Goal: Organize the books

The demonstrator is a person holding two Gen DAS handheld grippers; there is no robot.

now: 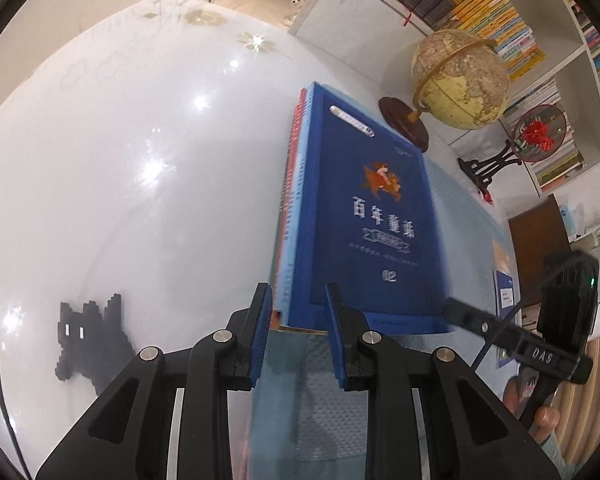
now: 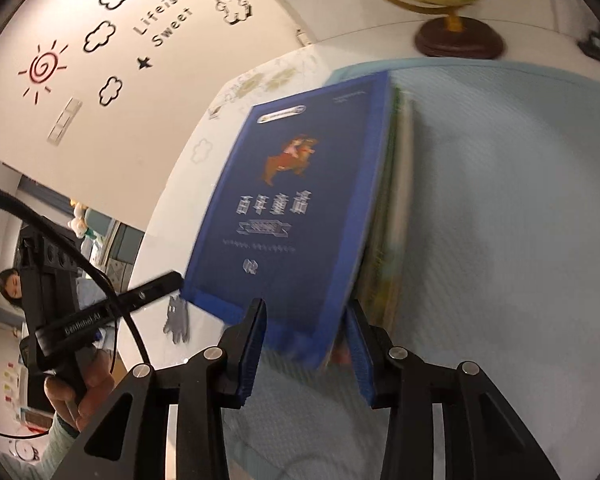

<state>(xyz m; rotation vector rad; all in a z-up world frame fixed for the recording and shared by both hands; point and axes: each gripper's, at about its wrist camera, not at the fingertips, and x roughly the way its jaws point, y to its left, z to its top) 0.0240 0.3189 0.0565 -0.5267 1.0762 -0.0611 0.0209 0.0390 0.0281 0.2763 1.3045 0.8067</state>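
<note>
A: Where did the blue book (image 1: 369, 216) lie?
B: Atop a book stack (image 1: 290, 216) on the pale mat (image 2: 499, 208), table (image 1: 120, 160) beneath.
A: Tongs?
B: Left gripper (image 1: 298, 334) and right gripper (image 2: 305, 346) both gaped at the stack's near edge, clasping nothing.
A: Surroundings?
B: Globe (image 1: 461, 78) behind; bookshelf (image 1: 511, 20) packed with books.

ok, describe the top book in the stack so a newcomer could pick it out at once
Start at the globe on its wooden stand by the bookshelf; just in front of it a stack of books lies on a pale blue mat. The top book has a dark blue cover with silver Chinese lettering, an orange figure and "02". The books beneath show only red and lighter blue edges.
</note>
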